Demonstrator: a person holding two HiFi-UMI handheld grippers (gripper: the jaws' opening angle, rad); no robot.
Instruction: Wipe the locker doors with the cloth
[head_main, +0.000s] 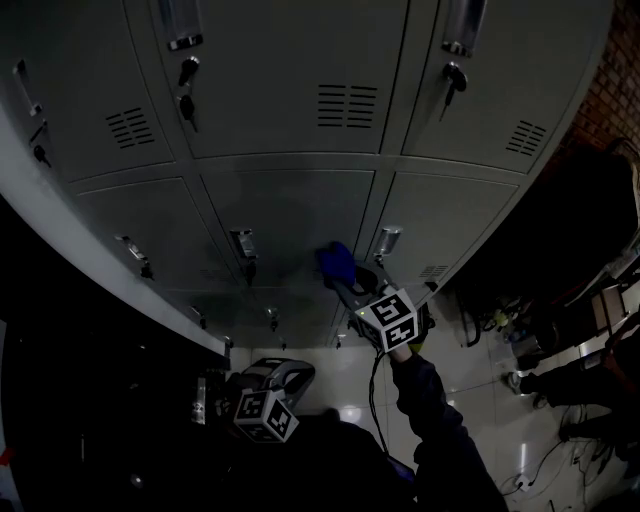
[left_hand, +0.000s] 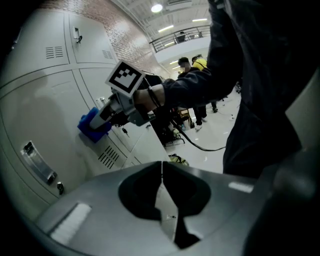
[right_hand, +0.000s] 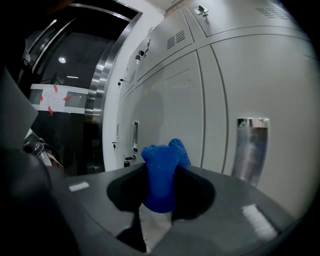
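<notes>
Right gripper (right_hand: 160, 192) is the one in play here, jaws clamped on the blue cloth (right_hand: 161, 172), pinching it low so the bunched end sticks straight out ahead of the fingertips toward the lockers; from the head view that cloth (head_main: 337, 262) sits up against the middle locker door (head_main: 285, 215), by its right edge and just left of the chrome handle (head_main: 387, 242) on the neighbouring door; the left gripper view catches it side-on, cloth (left_hand: 91, 125) looking pressed flat to the panel, though I would call that contact likely, not certain; so the cloth lies forward of the jaws, along the gripper's own line, and the door face runs across that line; any wiping stroke, I judge, has to slide sideways or up and down over the panel while the push stays into it; most of the bare panel lies to the left, toward the other handle (head_main: 243, 243); left gripper (left_hand: 161, 175) is well out of it, jaws shut together on nothing, held low (head_main: 272, 378) and clear of the lockers; right is plainly the nearer one, arm stretched out to the door.
</notes>
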